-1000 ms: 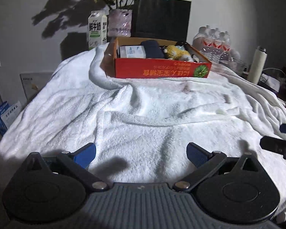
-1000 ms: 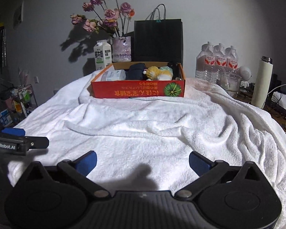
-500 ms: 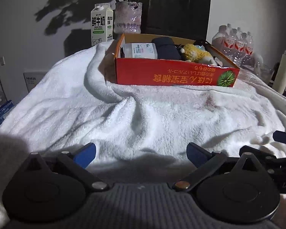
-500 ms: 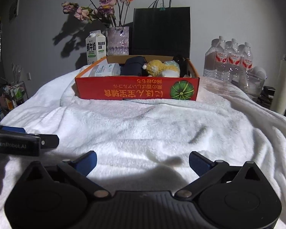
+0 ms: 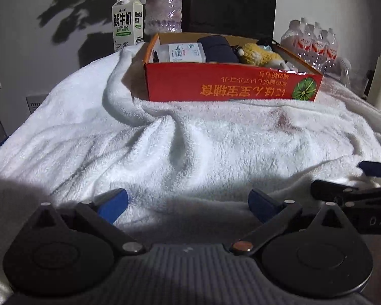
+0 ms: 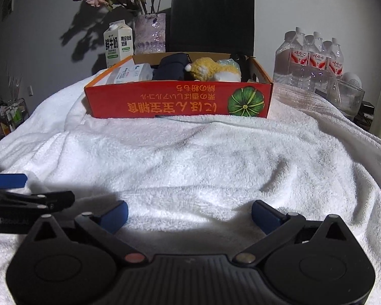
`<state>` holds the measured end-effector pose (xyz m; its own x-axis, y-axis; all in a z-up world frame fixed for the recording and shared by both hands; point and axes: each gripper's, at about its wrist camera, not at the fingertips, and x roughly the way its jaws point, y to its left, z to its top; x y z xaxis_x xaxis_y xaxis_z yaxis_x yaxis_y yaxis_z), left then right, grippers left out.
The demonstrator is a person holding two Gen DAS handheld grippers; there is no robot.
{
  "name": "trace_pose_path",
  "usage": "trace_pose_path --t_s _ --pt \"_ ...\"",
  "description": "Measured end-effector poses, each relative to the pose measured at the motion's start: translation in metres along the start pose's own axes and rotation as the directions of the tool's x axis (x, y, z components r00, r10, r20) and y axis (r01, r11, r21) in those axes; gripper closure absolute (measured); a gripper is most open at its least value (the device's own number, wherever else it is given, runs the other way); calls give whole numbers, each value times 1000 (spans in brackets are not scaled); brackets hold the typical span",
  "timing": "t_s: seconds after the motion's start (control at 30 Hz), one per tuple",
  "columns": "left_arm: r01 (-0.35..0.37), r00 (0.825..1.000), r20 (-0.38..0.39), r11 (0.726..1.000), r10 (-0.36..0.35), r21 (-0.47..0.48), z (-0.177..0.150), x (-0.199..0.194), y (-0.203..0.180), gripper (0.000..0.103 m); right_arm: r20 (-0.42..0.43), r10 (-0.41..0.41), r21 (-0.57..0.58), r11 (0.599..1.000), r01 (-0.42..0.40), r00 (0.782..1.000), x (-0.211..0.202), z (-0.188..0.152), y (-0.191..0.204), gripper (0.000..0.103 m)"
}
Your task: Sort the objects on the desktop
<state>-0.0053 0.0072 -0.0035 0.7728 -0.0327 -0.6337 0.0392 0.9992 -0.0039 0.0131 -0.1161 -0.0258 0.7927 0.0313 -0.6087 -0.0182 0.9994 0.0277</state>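
1. Two tongs, left tongs (image 5: 188,202) and right tongs (image 6: 189,214), both spread wide and empty, hover low over the white towel (image 6: 203,157).
2. One red box (image 6: 177,101) sits far ahead, holding one soft yellow plush (image 6: 210,70), one dark pouch (image 6: 172,66) and one wipes pack (image 6: 132,73).
3. You'd likely pinch the light, squashy plush mid-body.

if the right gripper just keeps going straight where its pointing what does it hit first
Probably the white towel, which rises ahead of the open right gripper; beyond it stands the red box. Depth is unclear.
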Motion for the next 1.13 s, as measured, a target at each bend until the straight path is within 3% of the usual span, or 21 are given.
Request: trace_pose_path --t_s 1.13 --pt "13 1000 -5 1000 -13 -13 0 1 1 0 0 -10 -19 1000 10 1000 0 0 3 0"
